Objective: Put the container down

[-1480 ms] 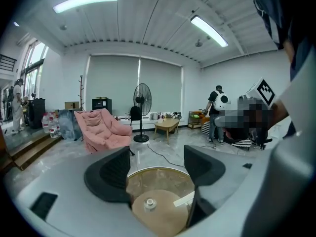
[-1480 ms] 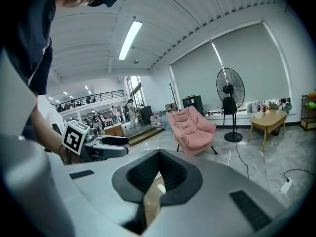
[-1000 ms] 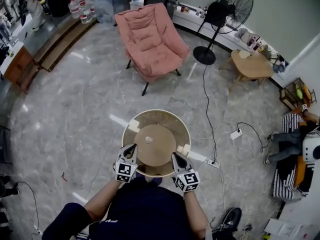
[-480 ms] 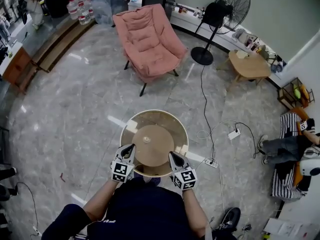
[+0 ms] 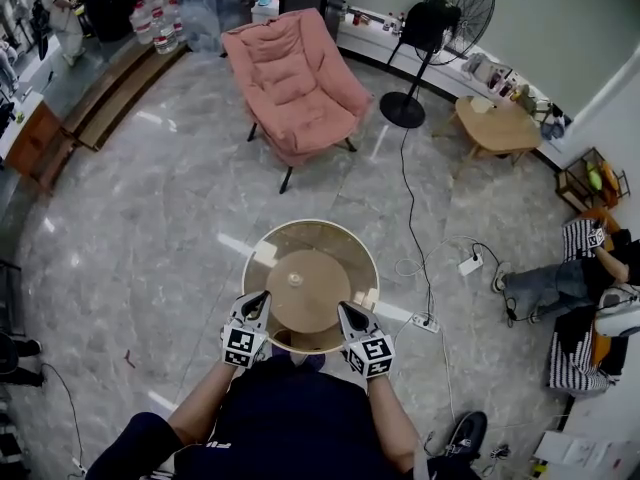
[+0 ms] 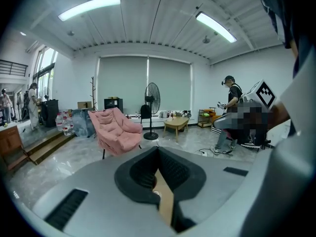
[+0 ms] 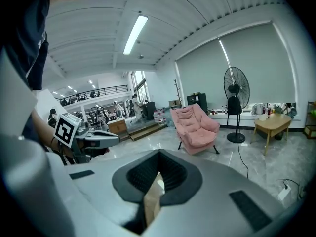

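A round, tan, see-through container (image 5: 310, 286) hangs above the marble floor in front of me, seen from above in the head view. My left gripper (image 5: 262, 300) is shut on the near-left part of its rim, and my right gripper (image 5: 345, 313) is shut on the near-right part. In the left gripper view the jaws of the left gripper (image 6: 159, 176) pinch the thin tan wall of the container (image 6: 166, 204). The right gripper view shows the right gripper (image 7: 157, 174) clamped the same way on the container wall (image 7: 152, 204).
A pink chair (image 5: 295, 83) stands ahead, with a standing fan (image 5: 440, 28) and a small wooden table (image 5: 497, 126) to the far right. Cables and a power strip (image 5: 470, 264) lie on the floor at the right. A person (image 5: 560, 283) sits by the right wall.
The container and both grippers have stayed almost in place, drifting slightly left. The seated person at the right has shifted their legs.
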Demonstrator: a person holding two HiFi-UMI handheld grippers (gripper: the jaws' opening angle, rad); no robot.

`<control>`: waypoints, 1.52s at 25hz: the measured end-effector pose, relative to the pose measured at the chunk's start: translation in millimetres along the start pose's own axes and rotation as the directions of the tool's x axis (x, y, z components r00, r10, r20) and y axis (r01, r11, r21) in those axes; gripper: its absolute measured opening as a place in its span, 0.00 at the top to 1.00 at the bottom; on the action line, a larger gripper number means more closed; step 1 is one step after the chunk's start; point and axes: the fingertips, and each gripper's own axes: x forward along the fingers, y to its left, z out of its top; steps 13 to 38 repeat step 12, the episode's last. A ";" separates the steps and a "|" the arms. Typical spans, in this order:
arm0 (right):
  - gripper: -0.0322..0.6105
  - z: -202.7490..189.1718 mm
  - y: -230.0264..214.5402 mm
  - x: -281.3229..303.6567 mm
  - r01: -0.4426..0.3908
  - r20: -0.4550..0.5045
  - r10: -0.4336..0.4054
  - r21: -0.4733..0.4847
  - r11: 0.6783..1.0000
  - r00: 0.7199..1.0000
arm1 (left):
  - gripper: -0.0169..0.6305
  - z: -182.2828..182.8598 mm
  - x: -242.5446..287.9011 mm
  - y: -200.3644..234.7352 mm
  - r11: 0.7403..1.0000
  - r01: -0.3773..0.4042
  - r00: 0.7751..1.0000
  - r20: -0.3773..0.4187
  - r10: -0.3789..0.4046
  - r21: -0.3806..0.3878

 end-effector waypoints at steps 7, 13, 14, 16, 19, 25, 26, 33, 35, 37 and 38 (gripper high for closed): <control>0.91 -0.3 2.4 4.2 0.001 -0.014 -0.001 0.003 1.000 1.000 | 0.94 2.0 -0.3 1.9 0.999 0.027 1.000 -0.002 -0.027 -0.027; 0.91 -2.7 -1.3 2.7 0.003 -0.016 -0.003 0.002 1.000 1.000 | 0.94 -3.1 3.1 3.7 0.999 -0.003 1.000 -0.016 0.002 -0.038; 0.91 -2.7 -1.3 2.7 0.003 -0.016 -0.003 0.002 1.000 1.000 | 0.94 -3.1 3.1 3.7 0.999 -0.003 1.000 -0.016 0.002 -0.038; 0.91 -2.7 -1.3 2.7 0.003 -0.016 -0.003 0.002 1.000 1.000 | 0.94 -3.1 3.1 3.7 0.999 -0.003 1.000 -0.016 0.002 -0.038; 0.91 -2.7 -1.3 2.7 0.003 -0.016 -0.003 0.002 1.000 1.000 | 0.94 -3.1 3.1 3.7 0.999 -0.003 1.000 -0.016 0.002 -0.038; 0.91 -2.7 -1.3 2.7 0.003 -0.016 -0.003 0.002 1.000 1.000 | 0.94 -3.1 3.1 3.7 0.999 -0.003 1.000 -0.016 0.002 -0.038; 0.91 -2.7 -1.3 2.7 0.003 -0.016 -0.003 0.002 1.000 1.000 | 0.94 -3.1 3.1 3.7 0.999 -0.003 1.000 -0.016 0.002 -0.038; 0.91 -2.7 -1.3 2.7 0.003 -0.016 -0.003 0.002 1.000 1.000 | 0.94 -3.1 3.1 3.7 0.999 -0.003 1.000 -0.016 0.002 -0.038; 0.91 -2.7 -1.3 2.7 0.003 -0.016 -0.003 0.002 1.000 1.000 | 0.94 -3.1 3.1 3.7 0.999 -0.003 1.000 -0.016 0.002 -0.038; 0.91 -2.7 -1.3 2.7 0.003 -0.016 -0.003 0.002 1.000 1.000 | 0.94 -3.1 3.1 3.7 0.999 -0.003 1.000 -0.016 0.002 -0.038; 0.91 -2.7 -1.3 2.7 0.003 -0.016 -0.003 0.002 1.000 1.000 | 0.94 -3.1 3.1 3.7 0.999 -0.003 1.000 -0.016 0.002 -0.038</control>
